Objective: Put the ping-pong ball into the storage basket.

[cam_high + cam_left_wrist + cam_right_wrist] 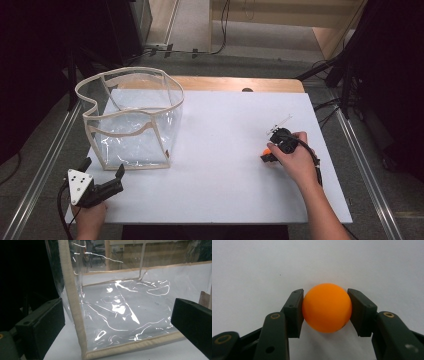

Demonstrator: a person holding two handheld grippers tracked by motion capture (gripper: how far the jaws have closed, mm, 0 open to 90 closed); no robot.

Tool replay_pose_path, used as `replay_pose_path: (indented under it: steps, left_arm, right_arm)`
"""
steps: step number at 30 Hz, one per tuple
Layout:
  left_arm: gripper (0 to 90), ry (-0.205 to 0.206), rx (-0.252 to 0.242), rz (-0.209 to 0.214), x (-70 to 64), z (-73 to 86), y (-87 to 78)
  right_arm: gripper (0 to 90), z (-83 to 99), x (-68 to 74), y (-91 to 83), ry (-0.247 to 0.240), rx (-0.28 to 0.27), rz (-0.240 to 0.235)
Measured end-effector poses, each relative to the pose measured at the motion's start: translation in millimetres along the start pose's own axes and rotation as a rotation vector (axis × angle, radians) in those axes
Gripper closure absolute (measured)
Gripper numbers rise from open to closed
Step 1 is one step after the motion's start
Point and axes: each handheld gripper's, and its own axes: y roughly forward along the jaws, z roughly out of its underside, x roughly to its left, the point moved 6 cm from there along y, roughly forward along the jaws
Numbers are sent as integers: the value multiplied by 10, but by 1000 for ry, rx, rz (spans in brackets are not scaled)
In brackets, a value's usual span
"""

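A clear plastic bag (pixel 132 120) with beige trim stands open on the white table (pixel 225 150) at the left. My left gripper (pixel 102 172) sits open at the table's near left corner, its jaws aimed at the bag's near corner (pixel 75 315). At the right, my right gripper (pixel 267 152) is shut on an orange ball (pixel 266 149), which rests low against the table. In the right gripper view the orange ball (pixel 326 308) is squeezed between both black pads, and my right gripper (pixel 325 312) points down at the white surface.
A wooden table edge (pixel 235 83) shows behind the white sheet. Metal rails (pixel 47 160) run along both sides. Cables (pixel 220 30) lie on the floor beyond. Bare white surface spreads between the bag and my right hand.
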Motion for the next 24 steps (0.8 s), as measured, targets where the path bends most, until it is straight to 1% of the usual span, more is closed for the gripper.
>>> replay_pose_path:
  steps: [3,9,13,14,18,24]
  left_arm:
    - [0,1,0,0,-1,0,1]
    - [0,2,0,1,-2,0,2]
    - [0,1,0,1,-1,0,1]
    - [0,1,0,2,-1,0,1]
    - [0,3,-1,2,-3,0,3]
    - [0,11,1,0,-11,0,6]
  right_arm:
    - [474,-18,12,-27,-3,-9,-4]
    - [474,-52,41,-68,-21,-9,-19]
    - [473,-81,64,-95,-30,-16,-37]
    - [473,-103,79,-111,-43,-15,-48]
    - [473,-150,120,-137,-52,-15,-61]
    - [473,-208,160,-164,-70,-8,-66]
